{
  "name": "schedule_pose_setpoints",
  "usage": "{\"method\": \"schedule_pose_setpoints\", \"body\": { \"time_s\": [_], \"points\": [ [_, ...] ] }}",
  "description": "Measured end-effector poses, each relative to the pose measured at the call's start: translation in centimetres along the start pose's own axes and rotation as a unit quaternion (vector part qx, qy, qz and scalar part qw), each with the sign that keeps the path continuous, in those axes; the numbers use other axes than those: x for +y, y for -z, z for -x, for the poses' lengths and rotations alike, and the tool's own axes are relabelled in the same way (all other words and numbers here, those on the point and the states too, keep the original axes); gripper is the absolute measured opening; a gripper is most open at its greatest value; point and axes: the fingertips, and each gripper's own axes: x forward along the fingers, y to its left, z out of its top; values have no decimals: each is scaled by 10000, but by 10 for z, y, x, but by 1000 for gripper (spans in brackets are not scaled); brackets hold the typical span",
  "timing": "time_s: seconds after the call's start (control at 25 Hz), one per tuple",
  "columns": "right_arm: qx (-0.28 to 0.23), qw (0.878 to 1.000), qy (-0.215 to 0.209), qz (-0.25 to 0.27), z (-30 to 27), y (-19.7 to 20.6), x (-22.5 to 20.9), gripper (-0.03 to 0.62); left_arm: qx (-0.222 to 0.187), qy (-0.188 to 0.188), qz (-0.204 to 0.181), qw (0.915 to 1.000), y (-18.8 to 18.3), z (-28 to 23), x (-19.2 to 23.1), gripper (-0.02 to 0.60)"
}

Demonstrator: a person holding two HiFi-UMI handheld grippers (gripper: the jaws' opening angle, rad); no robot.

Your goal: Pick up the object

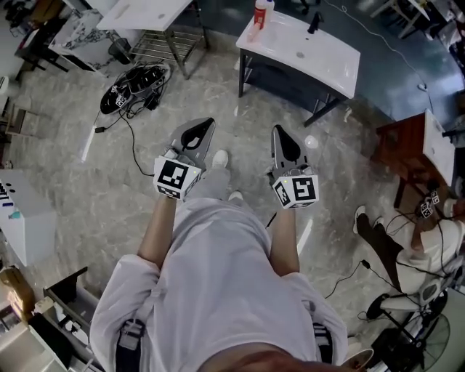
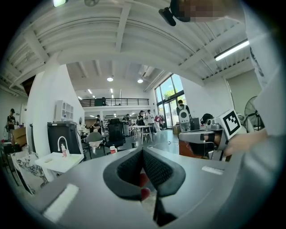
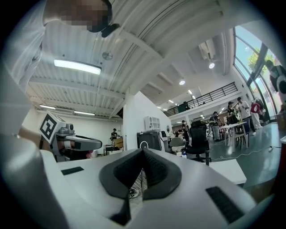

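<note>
A white bottle with a red cap (image 1: 260, 13) stands at the left end of a white table (image 1: 320, 54) across the floor from me. In the left gripper view the same bottle (image 2: 113, 150) peeks over the gripper body, and in the right gripper view it (image 3: 183, 153) is small, beside the table (image 3: 228, 172). My left gripper (image 1: 210, 121) and right gripper (image 1: 277, 129) are held side by side in front of my body, well short of the table. Both point towards it. The jaws of each meet at the tips with nothing between them.
A second white table (image 1: 142, 11) stands at the far left, with a black cable bundle (image 1: 134, 87) on the floor by it. A brown table (image 1: 410, 149) and a seated person (image 1: 429, 247) are at the right. A black faucet-like piece (image 1: 314, 23) sits on the near table.
</note>
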Motion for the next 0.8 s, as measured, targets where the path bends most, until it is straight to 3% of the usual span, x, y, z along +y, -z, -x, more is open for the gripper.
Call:
{"method": "schedule_pose_setpoints", "body": {
  "time_s": [0.44, 0.8],
  "points": [
    [74, 9991, 308, 270, -50, 11, -62, 2, -169, 136, 152, 9997, 20, -89, 51, 0],
    [493, 9980, 323, 242, -214, 23, -112, 3, -337, 374, 263, 9984, 10, -216, 176, 0]
  ]
}}
